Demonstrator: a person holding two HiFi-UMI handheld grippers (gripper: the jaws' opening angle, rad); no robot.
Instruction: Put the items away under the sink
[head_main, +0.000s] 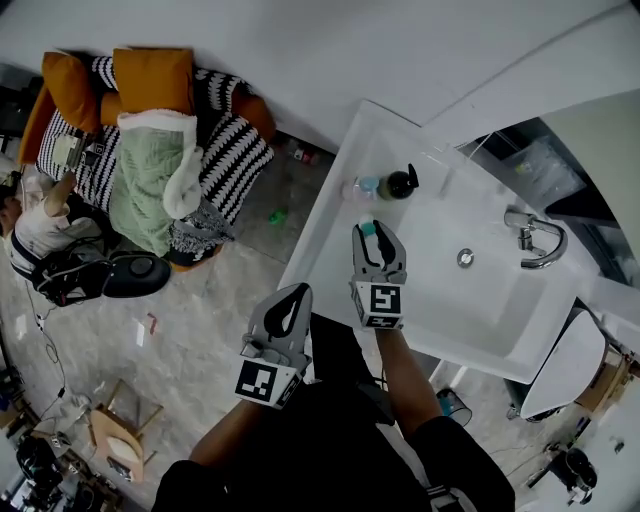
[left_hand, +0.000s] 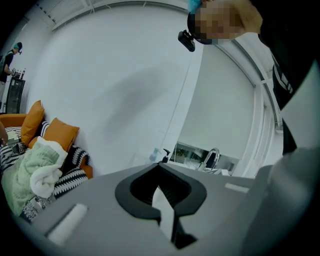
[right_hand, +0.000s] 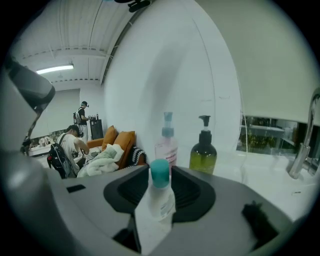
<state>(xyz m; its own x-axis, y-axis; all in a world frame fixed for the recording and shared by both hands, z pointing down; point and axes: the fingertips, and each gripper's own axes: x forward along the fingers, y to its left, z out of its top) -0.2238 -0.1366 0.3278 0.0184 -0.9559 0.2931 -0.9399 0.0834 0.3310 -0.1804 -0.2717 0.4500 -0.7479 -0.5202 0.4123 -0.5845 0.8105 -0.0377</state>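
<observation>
The little white bottle with a blue-green cap (right_hand: 159, 196) stands on the white surface (head_main: 335, 240) beside the sink (head_main: 480, 295), between the right tongs (head_main: 372, 233), which are spread around it and do not seem to squeeze it, while the left tongs (left_hand: 160, 165) are pressed together with nothing in them.

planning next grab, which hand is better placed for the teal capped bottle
Right. The right gripper has the teal-capped bottle between its open jaws; the left gripper hangs shut, off the sink.
</observation>
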